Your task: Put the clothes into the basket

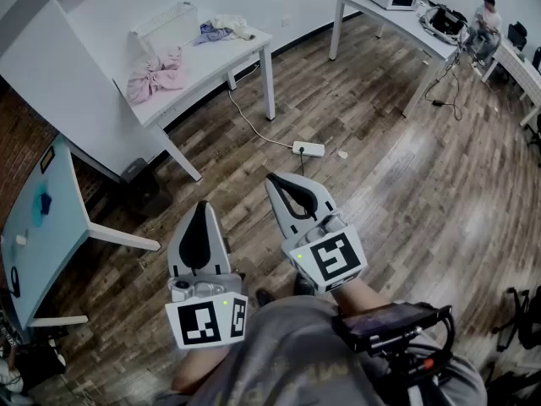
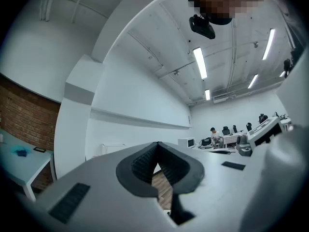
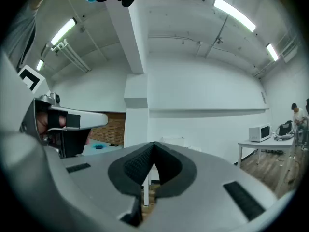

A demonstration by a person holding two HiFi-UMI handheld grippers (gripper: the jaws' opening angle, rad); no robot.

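**Both grippers closed and empty, clothes on far table**

Pink garment [image 1: 156, 76] lies crumpled on the white table [image 1: 245, 53], far left. A blue piece [image 1: 211, 33] and a whitish piece [image 1: 232, 25] are bunched further along. They lie just right of the pale basket [image 1: 165, 24] at the table's far end. All the clothes are outside the basket and well apart from the grippers.

Left gripper [image 1: 201, 208] and right gripper [image 1: 279, 183] are held level, near the person, over the wood floor. Jaws are together on both, with nothing between them.

Only the head view shows the clothes, the power strip [image 1: 308, 149] on the floor and the teal table [image 1: 38, 227]. The gripper views show the ribbed pads [image 2: 145, 161] meeting at the tips, plus ceiling lights [image 2: 200, 63]. The right gripper view catches the microwave [image 3: 259, 133] on a far-right table.

In the gripper views the basket is only a faint pale outline behind the jaw tips, hard to make out. The teal table is cut off at the left edge.
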